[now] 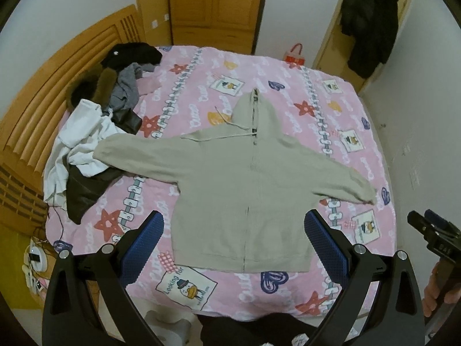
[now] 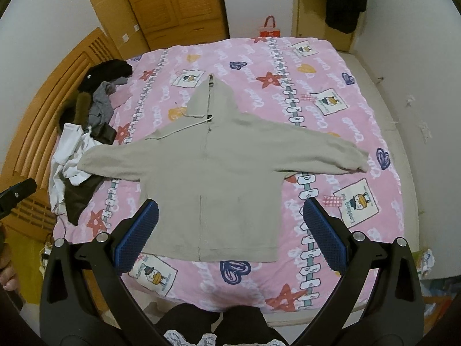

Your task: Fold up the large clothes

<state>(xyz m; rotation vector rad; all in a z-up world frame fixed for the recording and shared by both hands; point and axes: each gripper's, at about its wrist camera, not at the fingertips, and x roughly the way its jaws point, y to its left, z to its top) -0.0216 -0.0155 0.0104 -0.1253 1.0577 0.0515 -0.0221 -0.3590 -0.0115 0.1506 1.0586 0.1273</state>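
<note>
Overhead, both grippers hang above the near edge of the bed, aimed down and forward. The left gripper has its blue-padded fingers spread wide with nothing between them; the right gripper is spread just as wide and equally empty. A hand shows at 4 o'clock in the left view, gripping the right tool's handle. The beige zip hoodie lies flat, front up, sleeves out toward 9 and 3 o'clock, hood toward 12. A heap of clothes sits at 10 o'clock, under the left cuff. Printed patches on the pink cover read "Looking for"; the smaller repeated lettering is probably "Cute", though blurred.
</note>
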